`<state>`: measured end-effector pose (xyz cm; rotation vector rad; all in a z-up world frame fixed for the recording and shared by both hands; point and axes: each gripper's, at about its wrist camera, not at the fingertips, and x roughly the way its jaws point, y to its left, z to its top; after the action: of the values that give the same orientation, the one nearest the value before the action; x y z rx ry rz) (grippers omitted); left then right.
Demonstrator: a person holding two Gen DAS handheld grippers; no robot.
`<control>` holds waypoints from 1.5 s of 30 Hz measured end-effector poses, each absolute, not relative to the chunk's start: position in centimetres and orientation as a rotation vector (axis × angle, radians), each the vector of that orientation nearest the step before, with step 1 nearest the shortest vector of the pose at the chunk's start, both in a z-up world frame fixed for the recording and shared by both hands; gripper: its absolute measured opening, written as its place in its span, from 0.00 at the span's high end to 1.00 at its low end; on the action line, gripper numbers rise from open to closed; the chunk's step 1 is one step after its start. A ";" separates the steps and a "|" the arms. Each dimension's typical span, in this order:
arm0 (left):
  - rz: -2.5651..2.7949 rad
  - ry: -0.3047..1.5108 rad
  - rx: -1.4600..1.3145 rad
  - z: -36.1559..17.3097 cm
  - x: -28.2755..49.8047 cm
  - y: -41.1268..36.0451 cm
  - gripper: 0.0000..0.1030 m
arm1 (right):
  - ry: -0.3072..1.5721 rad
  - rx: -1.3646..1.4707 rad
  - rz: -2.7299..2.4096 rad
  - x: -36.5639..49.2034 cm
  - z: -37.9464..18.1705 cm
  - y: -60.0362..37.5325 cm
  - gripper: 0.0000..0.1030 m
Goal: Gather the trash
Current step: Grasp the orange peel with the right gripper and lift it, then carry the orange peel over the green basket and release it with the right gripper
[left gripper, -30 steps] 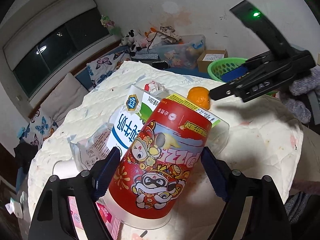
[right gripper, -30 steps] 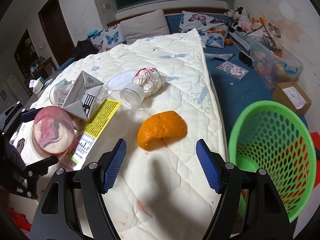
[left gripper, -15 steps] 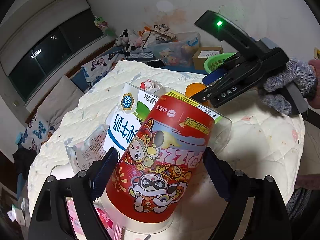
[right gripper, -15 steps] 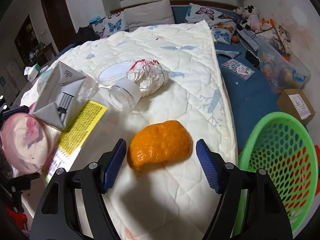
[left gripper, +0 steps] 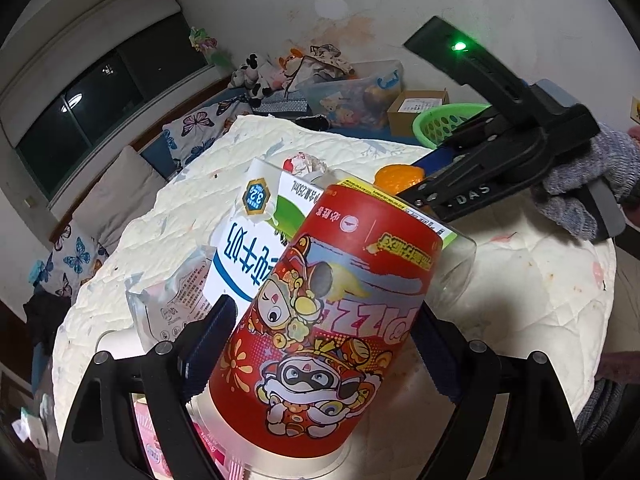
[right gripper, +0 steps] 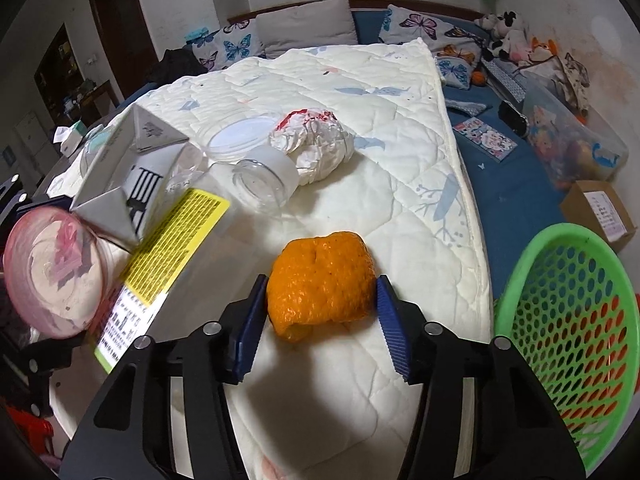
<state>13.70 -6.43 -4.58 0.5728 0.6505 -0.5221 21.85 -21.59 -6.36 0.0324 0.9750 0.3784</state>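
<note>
My left gripper [left gripper: 320, 332] is shut on a red snack canister [left gripper: 332, 320] printed with cartoon figures and holds it tilted over the white quilt [left gripper: 540, 280]. The canister's clear end also shows at the left of the right wrist view [right gripper: 52, 276]. My right gripper [right gripper: 320, 304] is closed around an orange peel [right gripper: 320, 280] lying on the quilt [right gripper: 340, 80], its blue pads [right gripper: 384, 312] touching both sides. The right gripper also shows in the left wrist view [left gripper: 424, 184] beside the peel [left gripper: 396, 176]. A green mesh basket [right gripper: 568, 320] stands to the right, below the quilt's edge.
On the quilt lie a milk carton [right gripper: 132, 160], a clear jar [right gripper: 264, 180], a clear lid [right gripper: 240, 136], a crumpled white wrapper [right gripper: 316, 144] and a yellow-labelled clear box [right gripper: 168, 248]. A foil pouch [left gripper: 168, 304] lies by the carton. A cardboard box [right gripper: 600, 208] and toy bin [right gripper: 568, 148] stand on the floor.
My right gripper moved forward over the orange peel and its jaws closed from wide open onto the peel's sides. The left gripper kept hold of the red canister with little movement.
</note>
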 end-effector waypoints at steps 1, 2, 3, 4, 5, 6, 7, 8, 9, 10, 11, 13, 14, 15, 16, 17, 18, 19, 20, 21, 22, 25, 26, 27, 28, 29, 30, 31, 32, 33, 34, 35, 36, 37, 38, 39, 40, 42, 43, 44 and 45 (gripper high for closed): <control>-0.520 0.649 0.569 -4.6 13.7 -6.3 0.20 | 0.974 0.035 0.378 21.7 -6.3 -21.6 0.50; -0.519 0.648 0.564 -4.6 13.7 -6.3 0.20 | 0.974 0.042 0.378 21.5 -6.3 -21.8 0.51; -0.515 0.644 0.558 -4.6 13.7 -6.2 0.20 | 0.973 0.046 0.376 21.4 -6.2 -21.8 0.51; -0.513 0.641 0.554 -4.5 13.6 -6.2 0.21 | 0.971 0.052 0.373 21.2 -6.1 -21.9 0.51; -0.512 0.638 0.548 -4.5 13.5 -6.1 0.21 | 0.971 0.060 0.373 21.1 -6.1 -22.0 0.52; -0.508 0.633 0.544 -4.5 13.4 -6.0 0.23 | 0.971 0.067 0.372 21.0 -6.1 -22.1 0.52; -0.502 0.627 0.537 -4.3 13.3 -5.8 0.25 | 0.971 0.073 0.370 20.8 -6.1 -22.2 0.52; -0.499 0.623 0.528 -4.2 13.2 -5.7 0.26 | 0.969 0.078 0.369 20.6 -6.0 -22.2 0.52; -0.495 0.620 0.513 -3.9 13.1 -5.4 0.28 | 0.968 0.081 0.368 20.5 -6.0 -22.2 0.52; -0.492 0.619 0.502 -3.8 13.1 -5.3 0.30 | 0.966 0.086 0.367 20.3 -5.9 -22.3 0.52; -0.487 0.619 0.488 -3.6 13.1 -5.1 0.31 | 0.965 0.090 0.367 20.2 -5.8 -22.3 0.52; -0.480 0.620 0.464 -3.4 13.1 -4.7 0.32 | 0.962 0.102 0.367 19.9 -5.7 -22.4 0.53; -0.474 0.621 0.452 -3.2 13.2 -4.5 0.33 | 0.959 0.108 0.366 19.7 -5.6 -22.5 0.53; -0.468 0.622 0.436 -3.1 13.1 -4.3 0.33 | 0.956 0.112 0.366 19.6 -5.5 -22.5 0.53; -0.463 0.621 0.426 -3.0 13.0 -4.1 0.34 | 0.951 0.117 0.366 19.3 -5.3 -22.5 0.53; -0.458 0.619 0.418 -2.8 12.9 -3.9 0.34 | 0.947 0.121 0.366 19.1 -5.2 -22.6 0.53; -0.457 0.617 0.410 -2.7 12.8 -3.7 0.34 | 0.944 0.123 0.366 19.0 -5.0 -22.6 0.53; -0.451 0.614 0.400 -2.5 12.7 -3.6 0.35 | 0.940 0.124 0.365 18.9 -4.9 -22.6 0.53; -0.447 0.612 0.392 -2.3 12.5 -3.4 0.35 | 0.936 0.127 0.364 18.8 -4.7 -22.7 0.53; -0.445 0.610 0.384 -2.1 12.4 -3.3 0.35 | 0.931 0.131 0.364 18.6 -4.5 -22.8 0.53; -0.441 0.607 0.371 -1.8 12.2 -3.1 0.35 | 0.927 0.133 0.363 18.5 -4.3 -22.9 0.53; -0.440 0.606 0.336 -1.0 12.2 -2.5 0.36 | 0.911 0.141 0.357 17.9 -3.7 -23.3 0.53; -0.442 0.604 0.324 -0.8 12.1 -2.4 0.36 | 0.906 0.145 0.354 17.7 -3.5 -23.5 0.53; -0.443 0.603 0.318 -0.6 12.0 -2.4 0.36 | 0.903 0.146 0.351 17.6 -3.4 -23.6 0.53; -0.447 0.600 0.310 -0.3 11.8 -2.4 0.36 | 0.900 0.149 0.347 17.4 -3.3 -23.8 0.53; -0.450 0.598 0.305 0.0 11.8 -2.5 0.36 | 0.897 0.151 0.341 17.3 -3.2 -24.0 0.53; -0.456 0.595 0.296 0.2 11.7 -2.6 0.36 | 0.895 0.152 0.336 17.1 -3.1 -24.2 0.53; -0.464 0.593 0.285 0.6 11.7 -2.7 0.36 | 0.893 0.153 0.329 17.0 -3.0 -24.5 0.53; -0.470 0.591 0.277 0.8 11.7 -2.9 0.36 | 0.891 0.153 0.320 16.8 -3.0 -24.8 0.53; -0.473 0.588 0.273 1.0 11.7 -3.1 0.36 | 0.889 0.154 0.313 16.7 -2.9 -25.1 0.53; -0.479 0.584 0.268 1.2 11.7 -3.3 0.36 | 0.886 0.155 0.306 16.5 -2.9 -25.4 0.53; -0.487 0.580 0.263 1.5 11.7 -3.7 0.36 | 0.883 0.158 0.296 16.4 -2.8 -25.8 0.53; -0.493 0.576 0.258 1.7 11.7 -4.0 0.36 | 0.880 0.161 0.289 16.2 -2.7 -26.2 0.53; -0.499 0.574 0.255 1.8 11.8 -4.4 0.36 | 0.878 0.165 0.279 16.1 -2.7 -26.6 0.53; -0.504 0.572 0.252 2.0 11.8 -4.7 0.36 | 0.876 0.167 0.270 16.0 -2.7 -27.0 0.53; -0.512 0.569 0.248 2.2 11.9 -5.2 0.36 | 0.872 0.171 0.255 15.8 -2.6 -27.6 0.53; -0.518 0.566 0.245 2.3 12.0 -5.7 0.36 | 0.871 0.174 0.247 15.7 -2.6 -28.0 0.53; -0.537 0.563 0.235 2.6 12.3 -6.7 0.36 | 0.870 0.179 0.221 15.5 -2.6 -29.2 0.53; -0.544 0.561 0.234 2.8 12.4 -7.1 0.36 | 0.871 0.183 0.208 15.3 -2.7 -29.8 0.53; -0.552 0.558 0.233 2.9 12.5 -7.7 0.36 | 0.872 0.188 0.197 15.3 -2.8 -30.4 0.53; -0.563 0.555 0.231 3.1 12.7 -8.3 0.36 | 0.872 0.193 0.178 15.1 -2.8 -31.3 0.53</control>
<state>12.68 -8.29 3.08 0.2311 0.5553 -0.5626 15.09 -31.29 -2.83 0.1928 0.8720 0.1778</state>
